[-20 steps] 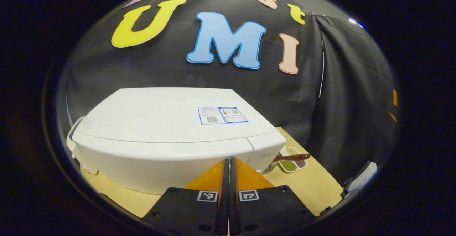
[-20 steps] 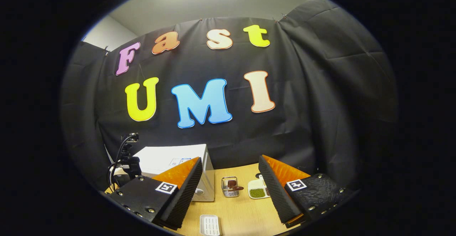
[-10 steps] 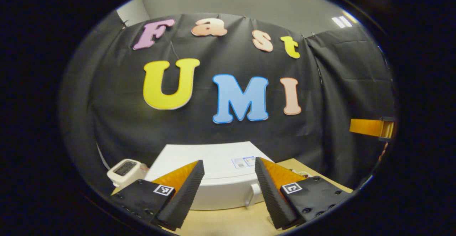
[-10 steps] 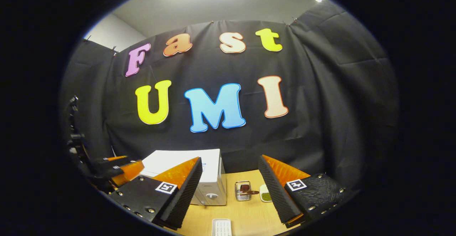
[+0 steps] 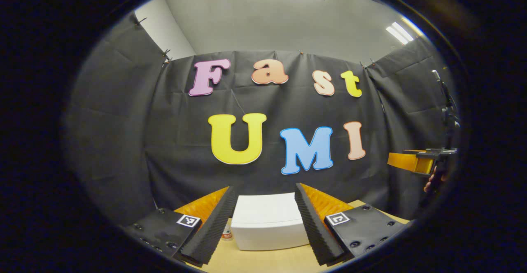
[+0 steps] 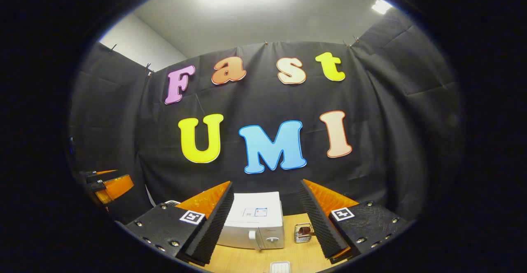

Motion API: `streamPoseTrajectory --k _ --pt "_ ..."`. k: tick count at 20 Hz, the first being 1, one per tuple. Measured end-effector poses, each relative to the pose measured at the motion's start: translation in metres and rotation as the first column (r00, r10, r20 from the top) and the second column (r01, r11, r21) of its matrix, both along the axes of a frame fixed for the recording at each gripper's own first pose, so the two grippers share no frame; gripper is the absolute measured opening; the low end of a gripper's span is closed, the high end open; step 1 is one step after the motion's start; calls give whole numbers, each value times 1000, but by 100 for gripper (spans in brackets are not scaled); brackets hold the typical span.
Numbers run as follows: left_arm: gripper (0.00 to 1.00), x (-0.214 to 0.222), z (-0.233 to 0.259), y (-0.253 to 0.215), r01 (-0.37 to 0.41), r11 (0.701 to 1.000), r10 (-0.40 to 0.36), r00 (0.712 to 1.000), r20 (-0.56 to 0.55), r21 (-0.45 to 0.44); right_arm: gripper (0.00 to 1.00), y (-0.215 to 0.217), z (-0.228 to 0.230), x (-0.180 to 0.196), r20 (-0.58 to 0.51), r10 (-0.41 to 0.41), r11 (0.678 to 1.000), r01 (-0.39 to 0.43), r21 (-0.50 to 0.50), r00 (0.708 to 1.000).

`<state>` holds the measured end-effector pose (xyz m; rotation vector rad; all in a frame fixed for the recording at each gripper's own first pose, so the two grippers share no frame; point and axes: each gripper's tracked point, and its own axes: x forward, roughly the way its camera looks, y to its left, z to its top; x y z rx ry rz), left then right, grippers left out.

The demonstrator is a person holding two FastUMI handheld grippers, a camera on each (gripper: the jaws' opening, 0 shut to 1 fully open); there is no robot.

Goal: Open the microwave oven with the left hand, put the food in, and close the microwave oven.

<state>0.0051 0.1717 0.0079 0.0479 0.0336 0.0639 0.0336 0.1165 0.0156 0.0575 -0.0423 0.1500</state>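
Note:
The white microwave oven (image 5: 267, 223) stands on the wooden table (image 5: 263, 260), some way ahead of my left gripper (image 5: 263, 187). That gripper is open with nothing between its fingers. In the right gripper view the microwave oven (image 6: 255, 219) shows its front corner, door shut, with a knob low on the right panel. My right gripper (image 6: 265, 182) is open and holds nothing, well back from the oven. The other gripper (image 6: 108, 184) appears at the far left edge of the right gripper view. In the left gripper view, the right gripper (image 5: 411, 162) and the hand holding it show at the far right.
A small wire basket (image 6: 302, 232) with a brown item in it stands on the table right of the oven. A white ridged tray (image 6: 280, 267) lies at the table's near edge. A small container (image 5: 225, 235) sits left of the oven.
My left gripper went from shut to open, drew back from the oven and tilted upward. The right gripper also tilted up and swung left, so the oven sits more centrally.

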Motion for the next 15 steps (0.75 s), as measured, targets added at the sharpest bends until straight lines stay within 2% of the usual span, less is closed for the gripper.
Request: streamPoseTrajectory --k 8,15 --pt "95 -7 3 6 63 998 -63 998 29 1 96 15 3 -20 -1 -58 998 58 -4 998" --pt "94 -17 10 0 72 997 -70 996 48 -35 96 13 5 -23 5 -47 999 47 -28 999"
